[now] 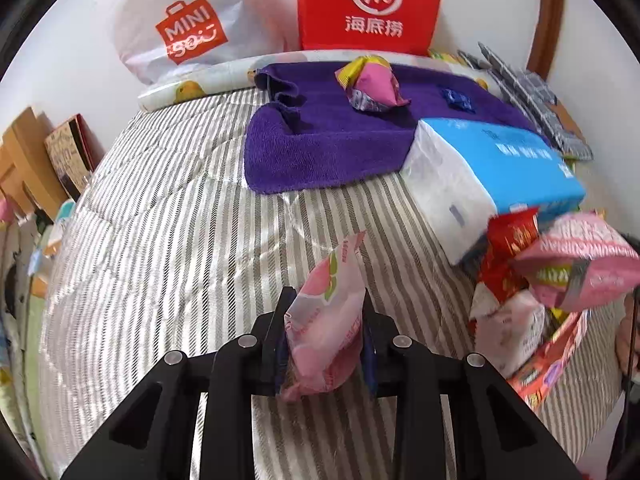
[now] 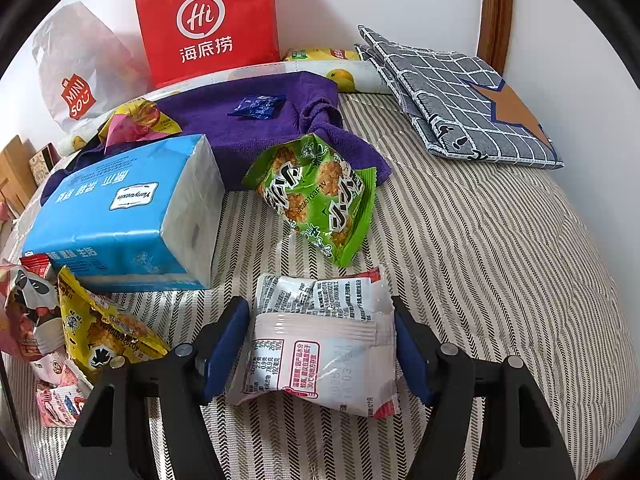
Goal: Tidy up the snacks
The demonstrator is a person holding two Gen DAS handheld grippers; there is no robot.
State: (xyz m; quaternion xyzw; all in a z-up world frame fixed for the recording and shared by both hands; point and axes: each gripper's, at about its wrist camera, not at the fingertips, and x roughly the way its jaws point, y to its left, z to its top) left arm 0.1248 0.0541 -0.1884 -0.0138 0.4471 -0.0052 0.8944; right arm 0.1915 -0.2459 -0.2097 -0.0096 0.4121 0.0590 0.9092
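Surface: a bed under a grey-and-white striped quilt (image 2: 480,240), all items lying on it or propped at its far edge.
Left gripper (image 1: 326,320): jaws pinching a pink snack packet (image 1: 328,320), pads pressed on both of its sides – the packet stands on end between them, lifted above the quilt.
Right gripper (image 2: 320,340): jaws spread on either side of a white and pink snack packet (image 2: 320,344) that lies printed side up on the quilt; whether the pads press it, I cannot tell.
Green snack bag (image 2: 316,196): just beyond the white and pink packet, leaning at the edge of the purple towel (image 2: 260,136).
Blue candy wrapper (image 2: 258,106): on the purple towel.
Pink-and-yellow snack bag (image 1: 370,84): on the towel, left of the blue wrapper.
Blue tissue pack (image 2: 120,216): on its side, overlapping the towel's near edge.
Snack pile (image 2: 60,328): yellow, red and pink packets heaped just in front of the tissue pack – in the left wrist view at the right edge.
Red paper bag (image 2: 206,20): upright against the wall.
White shopping bag (image 1: 188,28): beside the red bag.
Grey checked cloth (image 2: 460,96): folded at the far right of the bed.
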